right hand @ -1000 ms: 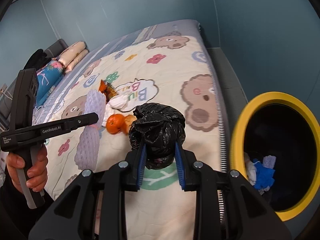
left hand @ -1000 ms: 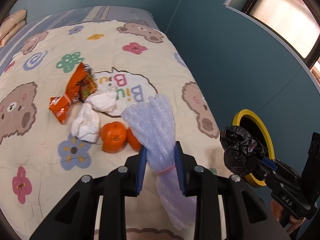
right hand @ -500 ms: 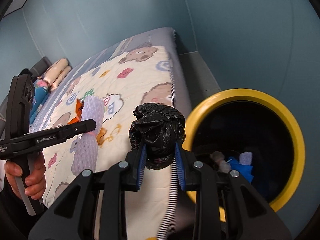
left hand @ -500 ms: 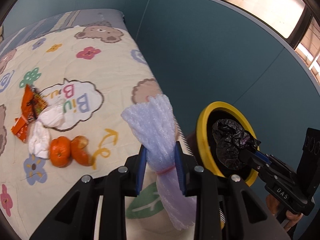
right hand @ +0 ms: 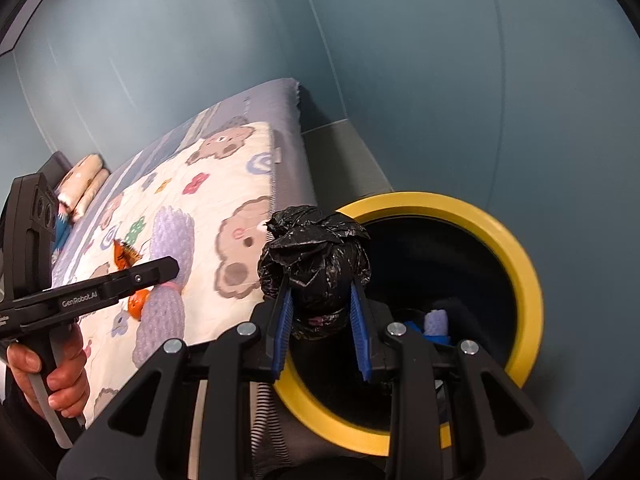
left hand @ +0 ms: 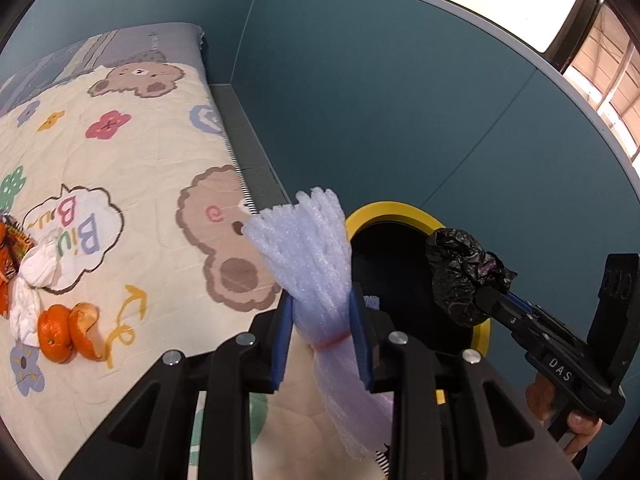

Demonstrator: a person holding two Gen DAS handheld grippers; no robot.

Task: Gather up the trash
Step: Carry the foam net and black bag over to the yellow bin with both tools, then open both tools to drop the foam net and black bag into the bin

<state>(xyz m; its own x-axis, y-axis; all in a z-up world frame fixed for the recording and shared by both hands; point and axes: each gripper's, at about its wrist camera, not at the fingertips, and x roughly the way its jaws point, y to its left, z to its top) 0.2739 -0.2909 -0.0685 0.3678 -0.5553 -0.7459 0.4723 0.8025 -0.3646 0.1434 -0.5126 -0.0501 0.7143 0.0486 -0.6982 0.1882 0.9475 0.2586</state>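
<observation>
My left gripper (left hand: 322, 340) is shut on a bundle of white foam wrap (left hand: 316, 264) tied with a pink band, held at the bed's edge beside the yellow-rimmed trash bin (left hand: 400, 210). My right gripper (right hand: 320, 320) is shut on a crumpled black plastic bag (right hand: 314, 256), held in front of the bin's open mouth (right hand: 472, 264). In the left wrist view the black bag (left hand: 464, 276) hangs over the bin at the right. The right wrist view also shows the foam wrap (right hand: 168, 264) and left gripper (right hand: 172, 268) at the left. Blue and white trash (right hand: 434, 324) lies inside the bin.
On the bear-print quilt (left hand: 152, 184) lie a tangerine with peel (left hand: 68, 332), crumpled white tissues (left hand: 36, 280) and an orange snack wrapper (left hand: 10, 244). Teal walls (left hand: 400, 100) stand close behind the bin. Pillows (right hand: 82, 182) lie at the bed's far end.
Both grippers have swung right, off the quilt toward the bin, still holding the foam wrap and the black bag. The bin now fills more of both views.
</observation>
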